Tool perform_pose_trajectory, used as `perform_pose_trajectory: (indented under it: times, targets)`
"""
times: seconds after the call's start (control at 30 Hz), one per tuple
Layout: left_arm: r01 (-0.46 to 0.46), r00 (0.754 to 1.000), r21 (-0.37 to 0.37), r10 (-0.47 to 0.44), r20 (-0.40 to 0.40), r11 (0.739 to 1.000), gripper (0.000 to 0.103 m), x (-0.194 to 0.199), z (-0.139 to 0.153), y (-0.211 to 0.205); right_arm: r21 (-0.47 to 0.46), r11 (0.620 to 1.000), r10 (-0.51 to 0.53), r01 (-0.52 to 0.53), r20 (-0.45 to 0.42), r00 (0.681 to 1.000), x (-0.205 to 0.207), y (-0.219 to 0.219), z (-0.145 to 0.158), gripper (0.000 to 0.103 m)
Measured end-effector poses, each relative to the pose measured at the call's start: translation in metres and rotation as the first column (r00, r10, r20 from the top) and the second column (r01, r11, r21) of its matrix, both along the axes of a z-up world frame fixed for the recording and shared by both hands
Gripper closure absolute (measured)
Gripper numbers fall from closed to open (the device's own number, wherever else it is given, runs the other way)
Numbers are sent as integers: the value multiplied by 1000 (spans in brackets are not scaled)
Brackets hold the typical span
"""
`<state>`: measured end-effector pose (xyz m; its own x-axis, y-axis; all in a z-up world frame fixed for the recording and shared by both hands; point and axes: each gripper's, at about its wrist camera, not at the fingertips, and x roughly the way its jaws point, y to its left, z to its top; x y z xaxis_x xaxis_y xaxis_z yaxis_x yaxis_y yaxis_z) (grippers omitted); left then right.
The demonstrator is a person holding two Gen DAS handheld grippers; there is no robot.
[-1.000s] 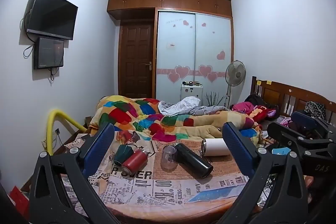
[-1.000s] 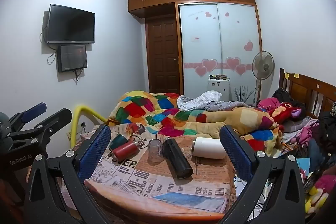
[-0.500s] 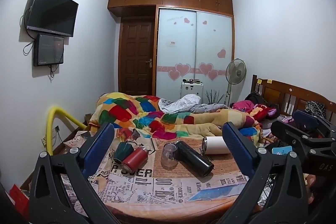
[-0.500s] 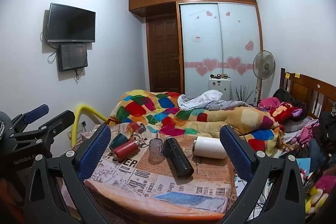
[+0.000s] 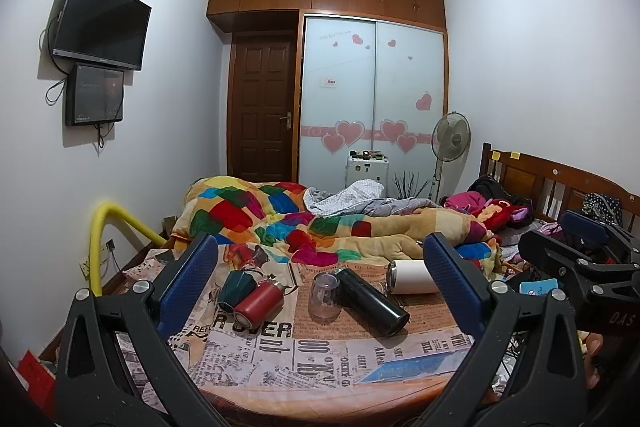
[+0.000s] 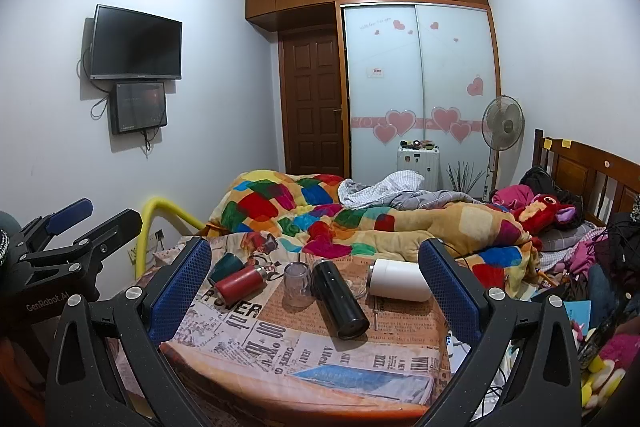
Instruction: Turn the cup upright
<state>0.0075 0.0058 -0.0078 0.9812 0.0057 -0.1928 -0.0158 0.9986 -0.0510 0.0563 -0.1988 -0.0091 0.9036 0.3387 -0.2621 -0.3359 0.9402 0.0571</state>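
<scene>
Several cups and flasks lie on a newspaper-print table (image 5: 304,351): a dark green cup (image 5: 236,285) (image 6: 224,265) on its side, a red flask (image 5: 258,308) (image 6: 240,283), a clear glass (image 5: 325,295) (image 6: 298,283) standing mouth down, a black flask (image 5: 370,301) (image 6: 340,301) and a white tumbler (image 5: 410,277) (image 6: 398,279) on their sides. My left gripper (image 5: 320,291) is open and empty, held back from the table. My right gripper (image 6: 316,287) is open and empty, also short of the cups.
A bed with a colourful quilt (image 5: 320,223) lies right behind the table. A yellow pipe (image 5: 100,251) stands at the left. A wooden headboard (image 5: 560,183) and piled clothes are at the right. The other gripper shows at each view's edge (image 5: 580,259) (image 6: 60,247).
Both views have shifted slightly; the cups sit a little lower and nearer in the frames. Nothing on the table has moved.
</scene>
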Motion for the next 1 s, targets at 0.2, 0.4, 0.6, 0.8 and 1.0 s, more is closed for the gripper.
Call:
perform_pose_trajectory:
  times: [0.2,0.4,0.6,0.8,1.0]
  targets:
    - [1,1000,0,-1,4,1000,0,-2,1,0,0,1000,1,-1,-1,1000,0,0,0,0]
    - [2,1000,3,-2,7,1000,0,-3,3,0,-1,1000,1,-1,-1,1000,0,-1,0,0]
    - [4,1000,7,-4,8,1000,0,-4,5,-2,-1,1000,1,-1,-1,1000,1,-1,-1,0]
    - [8,1000,12,-8,11,1000,0,-4,8,-4,-1,1000,1,-1,-1,1000,0,-1,-1,0]
    - [9,1000,12,-9,12,1000,0,-5,9,-4,-2,1000,1,-1,-1,1000,0,-1,-1,0]
